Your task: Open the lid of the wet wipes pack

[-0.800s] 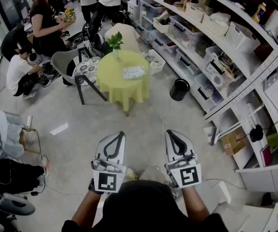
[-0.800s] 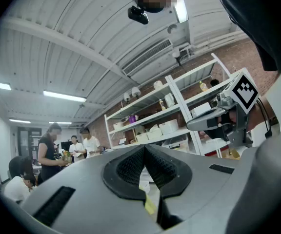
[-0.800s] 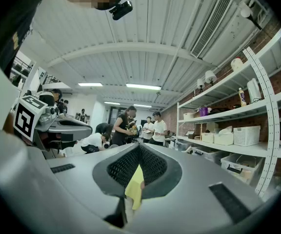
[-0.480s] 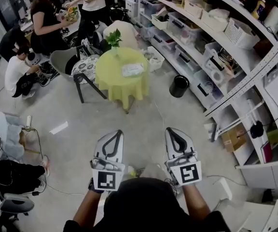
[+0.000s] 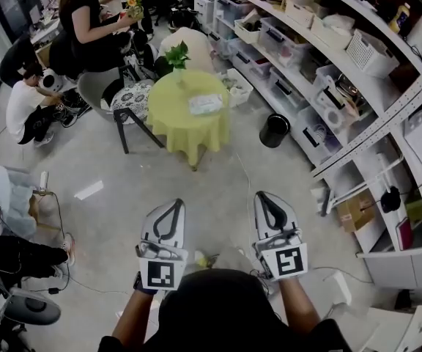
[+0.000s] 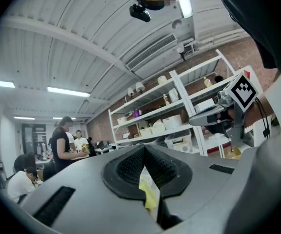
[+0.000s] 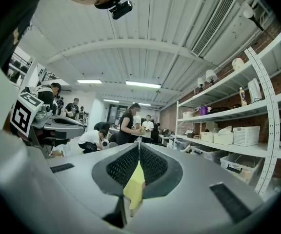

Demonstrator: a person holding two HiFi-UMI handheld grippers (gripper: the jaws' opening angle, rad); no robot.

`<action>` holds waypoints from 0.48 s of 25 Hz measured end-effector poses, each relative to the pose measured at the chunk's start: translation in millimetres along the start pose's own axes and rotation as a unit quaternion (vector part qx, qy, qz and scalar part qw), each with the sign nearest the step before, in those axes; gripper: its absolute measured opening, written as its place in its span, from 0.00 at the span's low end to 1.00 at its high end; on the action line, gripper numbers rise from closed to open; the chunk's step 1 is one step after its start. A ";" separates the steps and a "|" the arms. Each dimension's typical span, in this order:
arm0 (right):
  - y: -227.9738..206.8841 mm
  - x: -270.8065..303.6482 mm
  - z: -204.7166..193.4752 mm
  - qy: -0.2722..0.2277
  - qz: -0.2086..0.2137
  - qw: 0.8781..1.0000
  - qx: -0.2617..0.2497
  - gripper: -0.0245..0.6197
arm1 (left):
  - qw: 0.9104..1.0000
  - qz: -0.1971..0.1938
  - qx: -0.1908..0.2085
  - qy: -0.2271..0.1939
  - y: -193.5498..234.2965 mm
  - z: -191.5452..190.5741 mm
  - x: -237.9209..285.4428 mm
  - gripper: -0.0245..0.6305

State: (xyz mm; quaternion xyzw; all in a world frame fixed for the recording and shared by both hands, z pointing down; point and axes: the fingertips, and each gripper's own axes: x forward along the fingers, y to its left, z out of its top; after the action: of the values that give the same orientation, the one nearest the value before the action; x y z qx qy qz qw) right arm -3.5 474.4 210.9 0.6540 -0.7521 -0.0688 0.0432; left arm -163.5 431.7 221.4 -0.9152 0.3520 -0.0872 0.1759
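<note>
Both of my tools are held level out in front of me over the bare floor, and neither has anything in it: the left gripper (image 5: 173, 206) has its jaws together at the tips, and the right gripper (image 5: 264, 197) is pressed fully closed the same way. The wet wipes pack (image 5: 204, 105) lies flat on the round yellow tabletop (image 5: 173, 117) well ahead of me, near its right side and apart from the small potted plant (image 5: 176, 57) at the far edge. From here it is too small for me to make out the lid or which way it hinges. I expect the pack to be light and soft, with a slick wrapper that gives under pressure and slides easily on the cloth, while the lid is likely the one stiff part. My plan would be to pin the soft body near one end with one gripper and nip the lid's free lip with the other, lifting gently so the pack does not come up with it.
</note>
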 end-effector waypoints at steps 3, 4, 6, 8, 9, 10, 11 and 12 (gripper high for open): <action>5.7 8.2 1.2 -0.005 0.004 1.000 -0.014 0.12 | 1.000 0.006 -0.001 0.002 8.6 -6.7 -2.5 0.07; 6.9 10.4 0.6 -0.004 0.005 1.000 -0.022 0.14 | 1.000 0.009 -0.004 0.002 11.7 -9.1 -3.3 0.07; 7.6 14.2 -1.3 0.001 0.005 0.999 -0.039 0.18 | 1.000 0.016 -0.009 0.004 18.2 -13.5 -4.9 0.07; 6.8 17.6 -2.9 0.009 0.004 0.999 -0.052 0.23 | 1.000 0.022 -0.013 0.012 24.0 -17.7 -6.9 0.07; 6.9 19.3 -3.4 0.013 0.003 0.998 -0.059 0.26 | 0.999 0.025 -0.015 0.014 27.0 -19.0 -8.3 0.07; 7.9 21.1 -3.7 0.018 0.002 0.998 -0.066 0.29 | 0.999 0.027 -0.018 0.013 30.4 -19.9 -10.0 0.07; 10.3 23.7 -3.4 0.023 0.001 0.997 -0.077 0.31 | 0.999 0.029 -0.021 0.011 34.9 -20.7 -12.1 0.07; 13.9 27.5 -2.3 0.027 0.001 0.996 -0.091 0.33 | 0.999 0.030 -0.023 0.008 40.8 -22.1 -14.4 0.07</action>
State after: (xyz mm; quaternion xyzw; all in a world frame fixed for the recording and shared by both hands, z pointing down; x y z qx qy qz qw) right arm -20.6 448.9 214.7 0.6481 -0.7422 -0.1191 0.1225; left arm -205.3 407.5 225.7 -0.9072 0.3830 -0.0807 0.1542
